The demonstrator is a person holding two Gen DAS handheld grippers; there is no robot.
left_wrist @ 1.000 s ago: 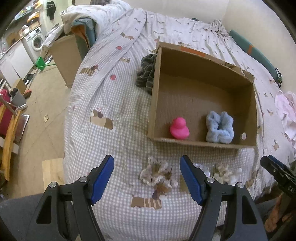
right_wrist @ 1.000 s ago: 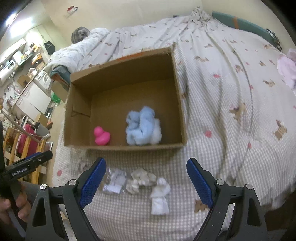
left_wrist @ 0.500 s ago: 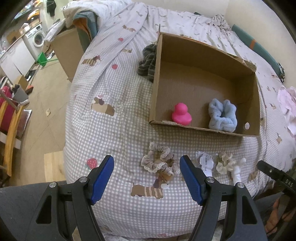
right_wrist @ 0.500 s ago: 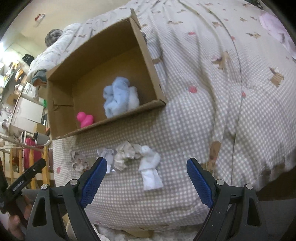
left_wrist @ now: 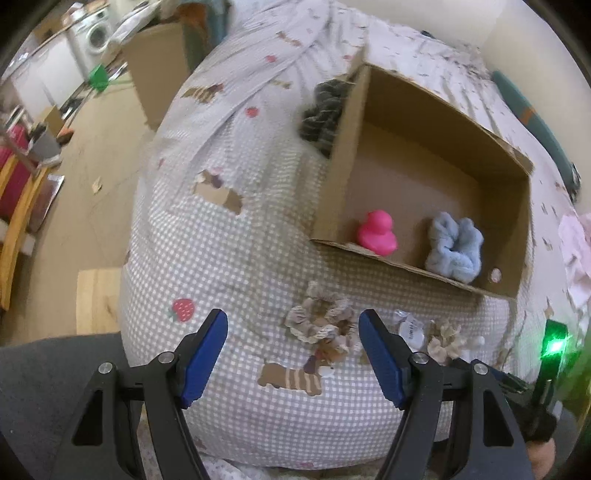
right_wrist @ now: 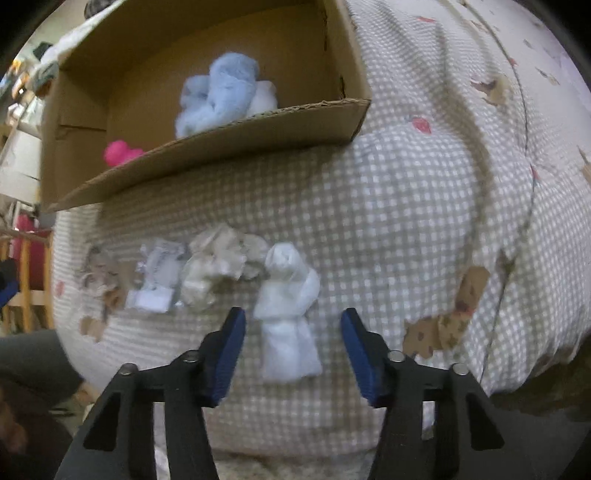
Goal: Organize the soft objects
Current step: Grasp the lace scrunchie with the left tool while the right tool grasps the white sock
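Observation:
An open cardboard box (left_wrist: 334,173) (right_wrist: 229,127) lies on the checked bedspread and holds a pink rubber duck (left_wrist: 376,232) (right_wrist: 120,153) and a fluffy blue scrunchie (left_wrist: 454,249) (right_wrist: 219,94). In front of it lie a lace scrunchie (left_wrist: 321,323) (right_wrist: 98,275), a small plastic packet (left_wrist: 408,328) (right_wrist: 157,278), a cream scrunchie (left_wrist: 445,338) (right_wrist: 218,262) and a knotted white cloth (right_wrist: 288,306). My left gripper (left_wrist: 293,330) hangs open just left of the lace scrunchie. My right gripper (right_wrist: 291,332) is low over the white cloth, jaws closing with the cloth between them, pads apart from it.
A dark striped cloth (left_wrist: 323,105) lies against the box's far left wall. The bed edge (left_wrist: 133,258) drops to a floor with a wooden stool (left_wrist: 98,299), another cardboard box (left_wrist: 159,70) and a washing machine (left_wrist: 94,35). Pink fabric (left_wrist: 574,240) lies at the right.
My right gripper has dropped close over the white cloth and its jaws have narrowed around it. My left gripper has tilted and sunk slightly toward the lace scrunchie.

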